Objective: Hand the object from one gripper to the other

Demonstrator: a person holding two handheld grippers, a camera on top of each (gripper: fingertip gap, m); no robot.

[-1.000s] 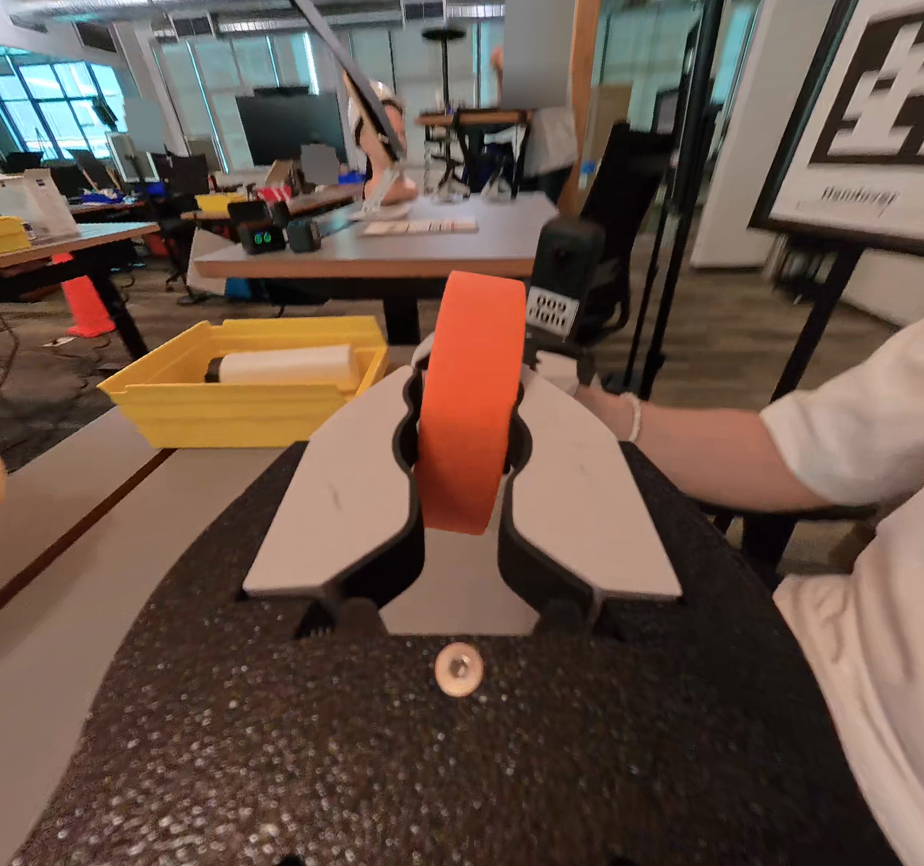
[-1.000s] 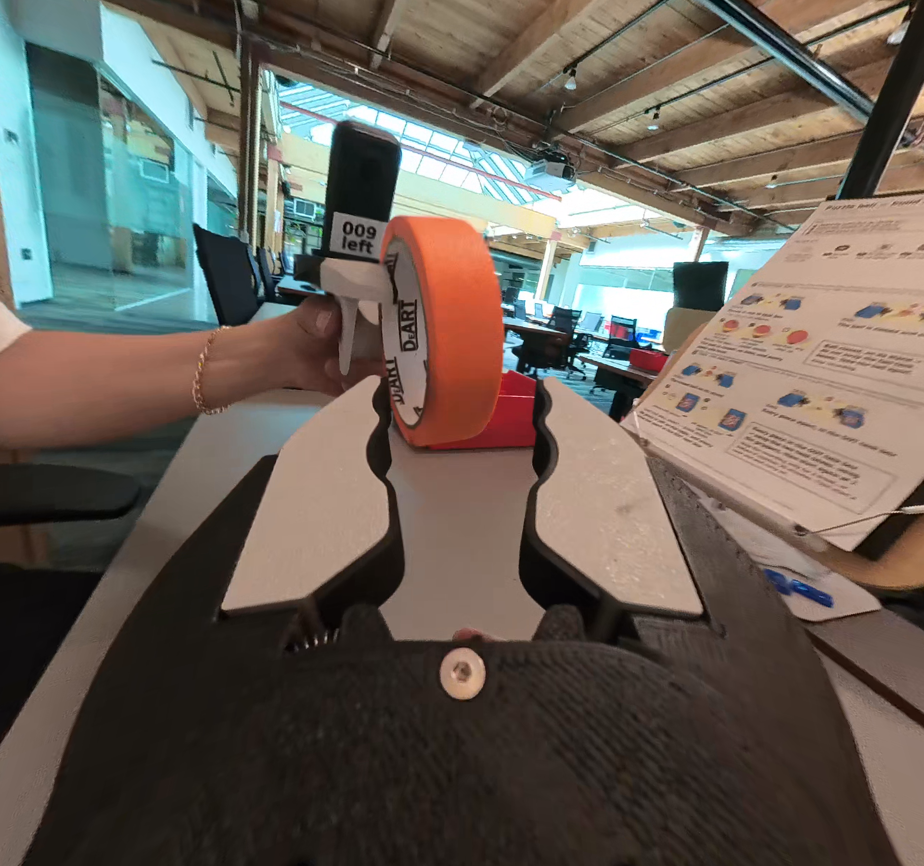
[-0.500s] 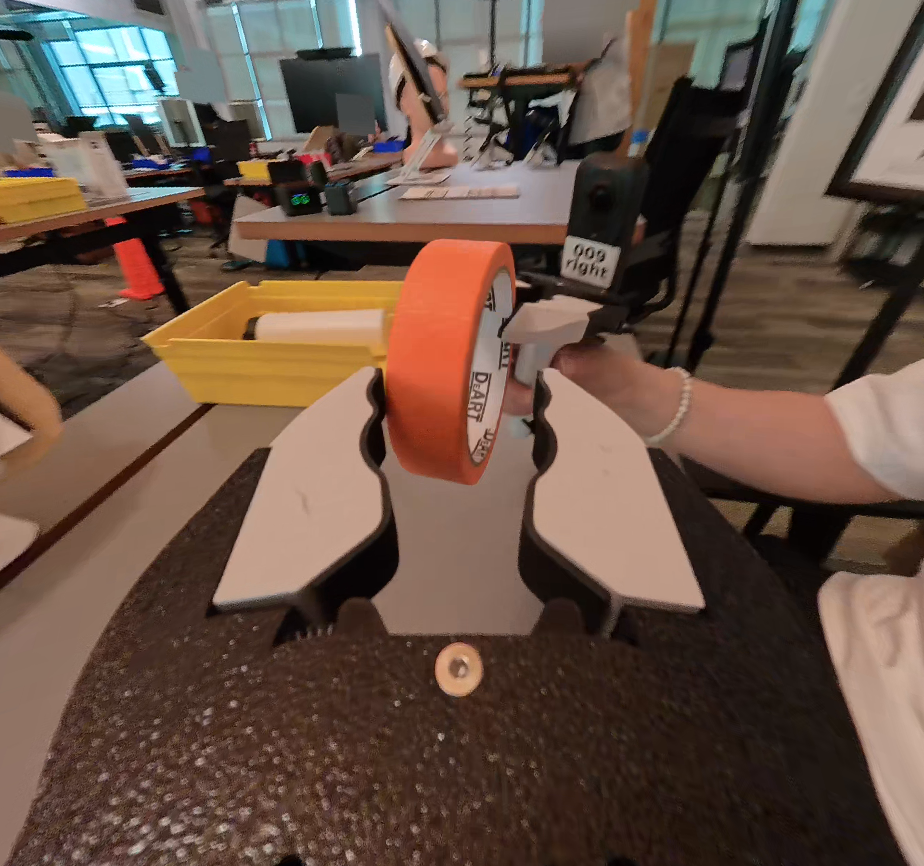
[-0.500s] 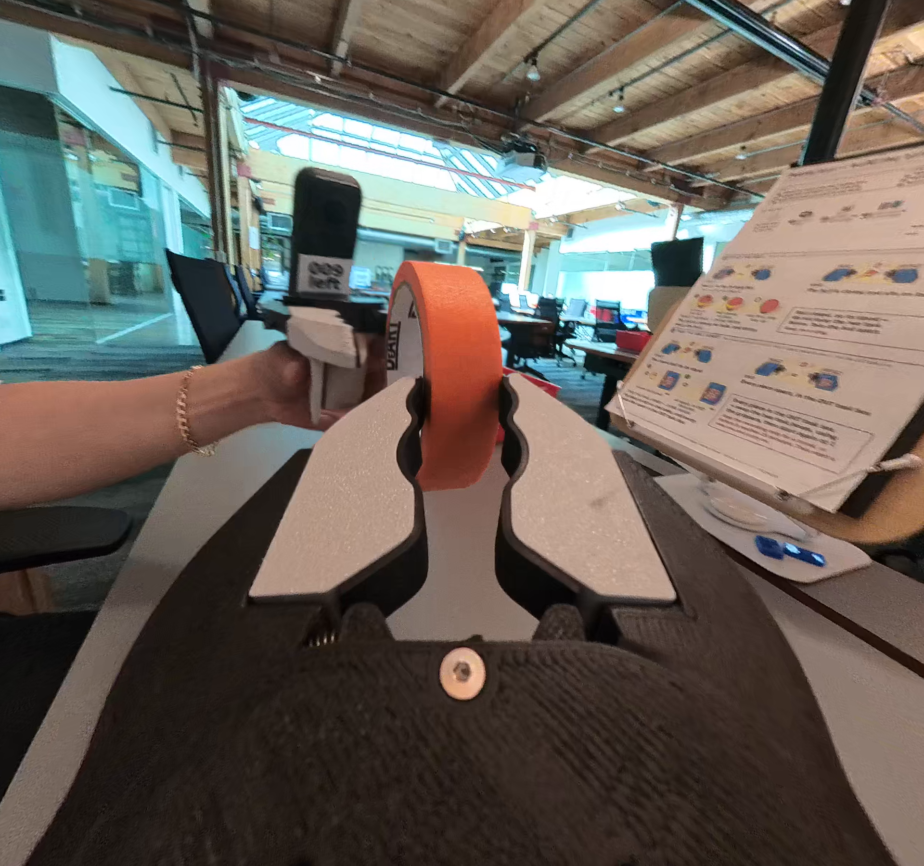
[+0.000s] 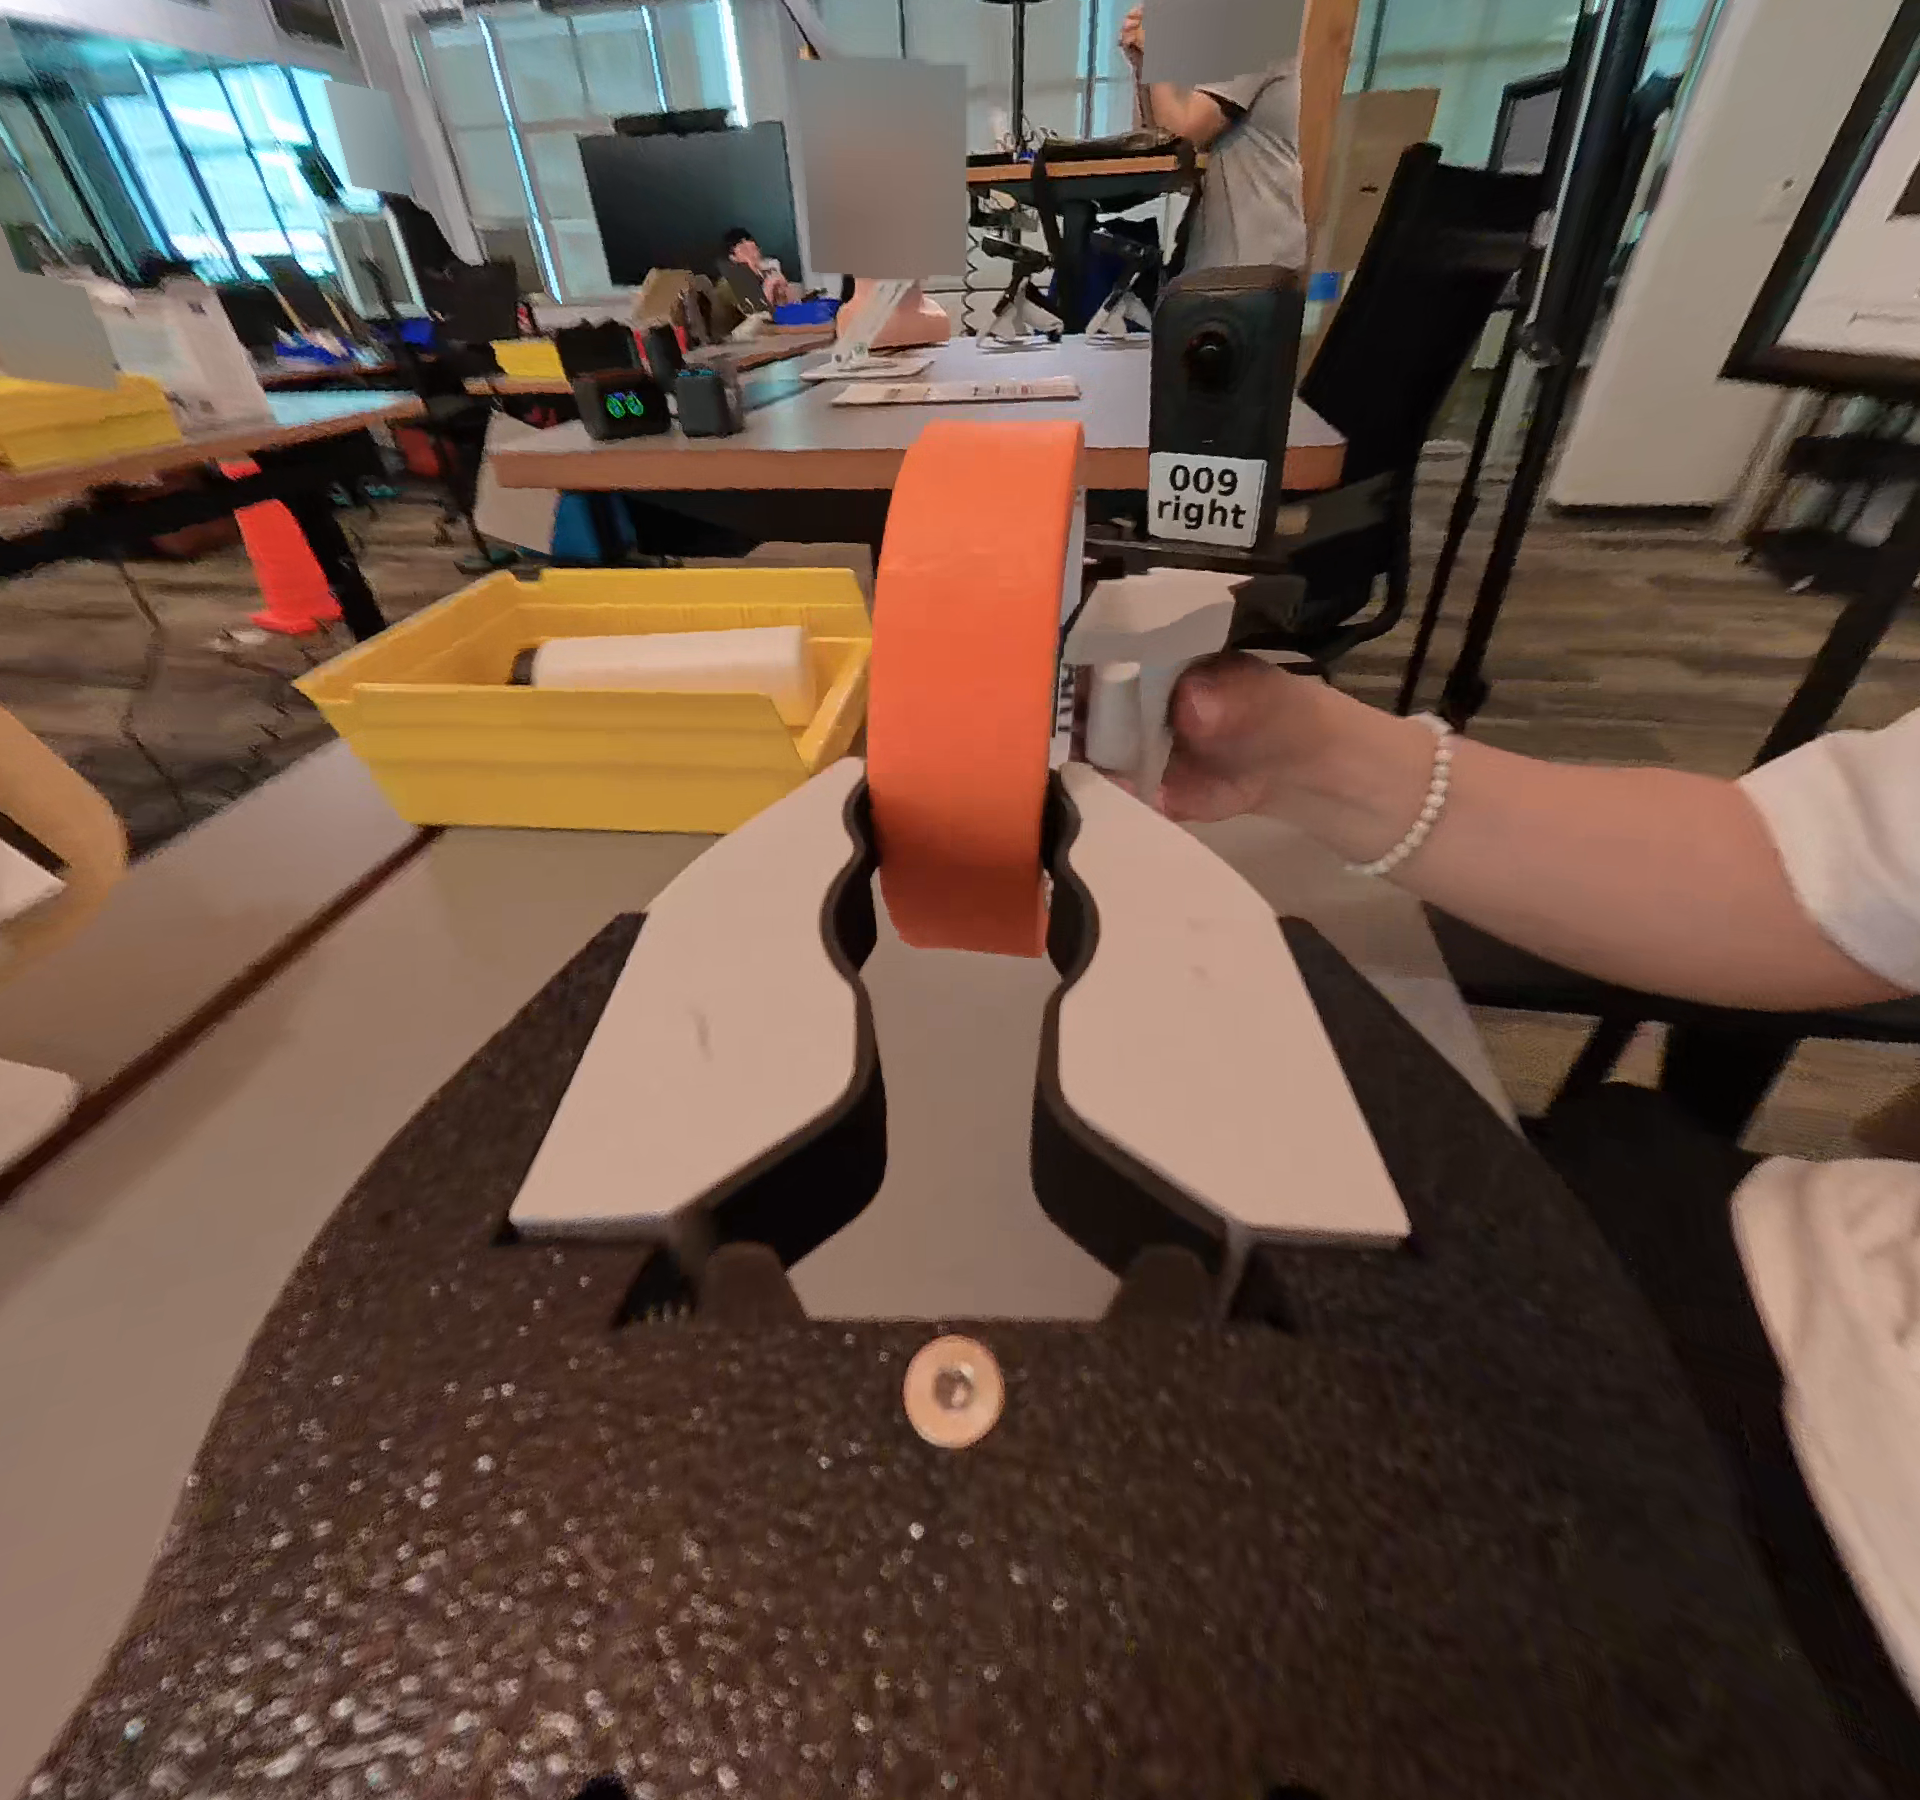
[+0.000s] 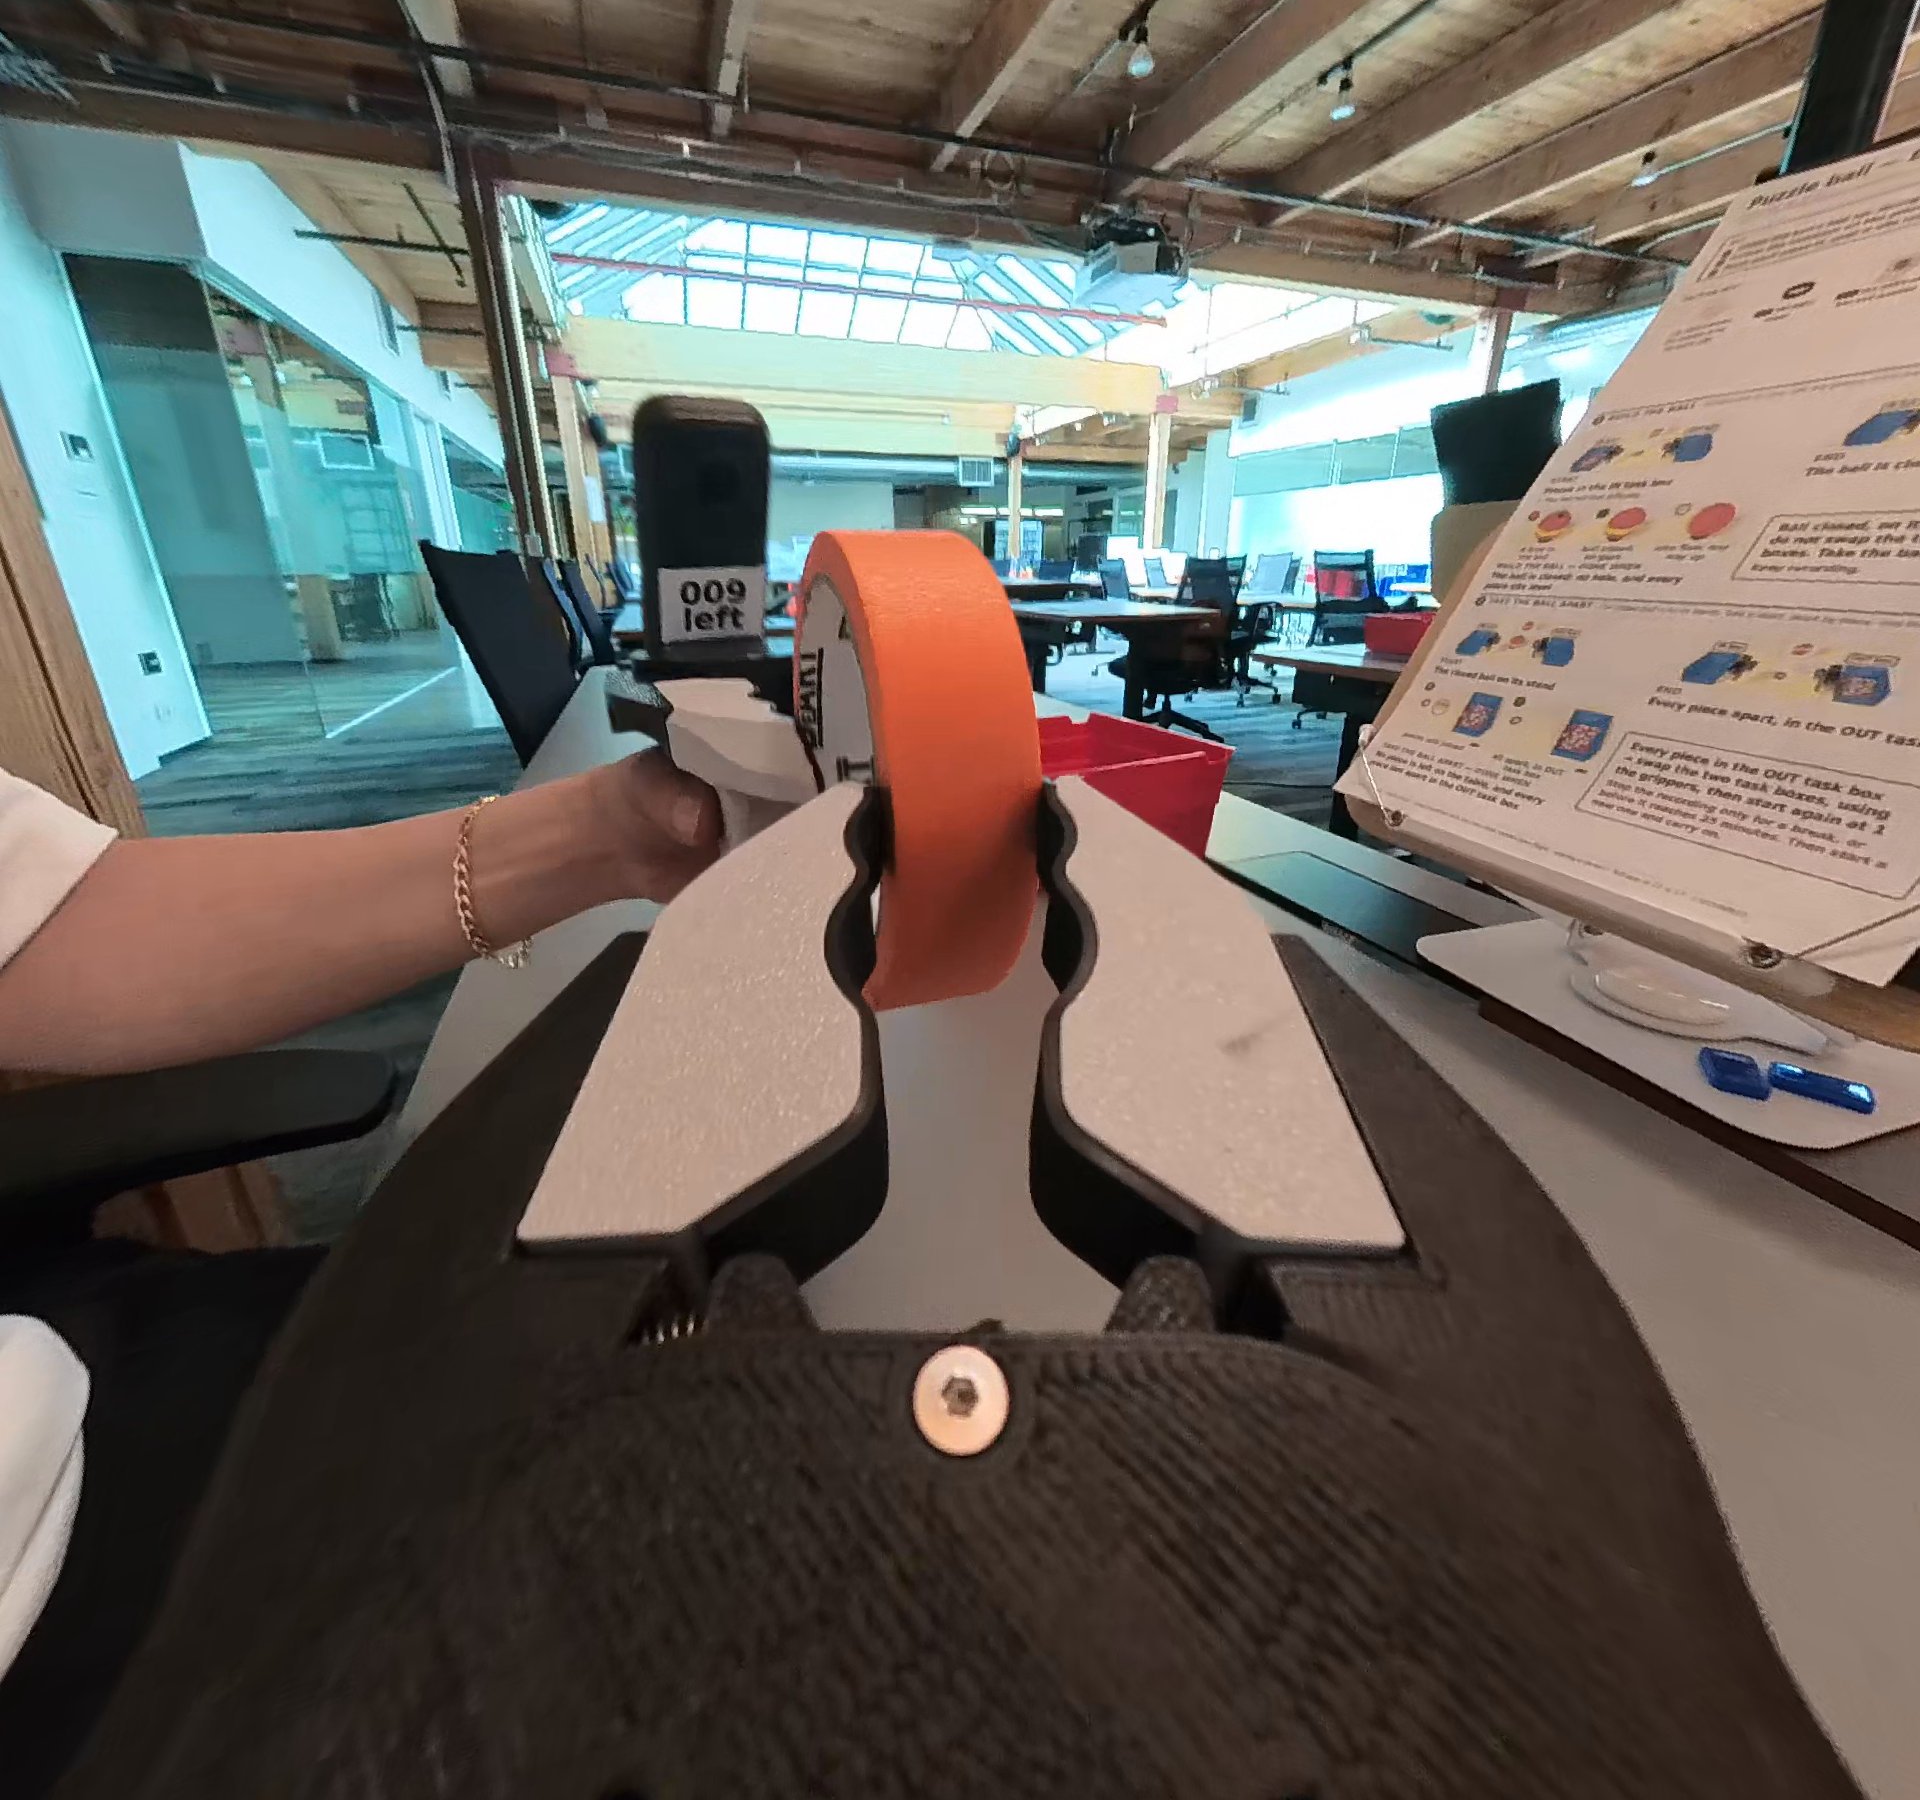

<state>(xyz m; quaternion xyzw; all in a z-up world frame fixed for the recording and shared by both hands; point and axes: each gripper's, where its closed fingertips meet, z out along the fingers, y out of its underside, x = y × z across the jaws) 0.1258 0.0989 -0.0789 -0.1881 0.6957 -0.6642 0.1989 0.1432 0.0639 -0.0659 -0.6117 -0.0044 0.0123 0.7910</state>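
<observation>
Open office with desks and chairs, timber ceiling overhead. Grey table [image 5: 260, 1075] below both tools. Instruction board [image 6: 1704, 670] propped on a stand at right. Yellow bin [image 5: 582, 742] on the table, holding a white roll [image 5: 675, 661]. Red bin [image 6: 1143, 774] behind the tape. Left gripper [image 5: 958, 815] closed narrow on the roll of orange tape [image 5: 971, 680], tape upright on edge above the table. Right gripper [image 6: 956, 815] likewise pinching the tape [image 6: 935, 763] from the opposite side. Hand [image 6: 644, 825] on the left tool's handle.
</observation>
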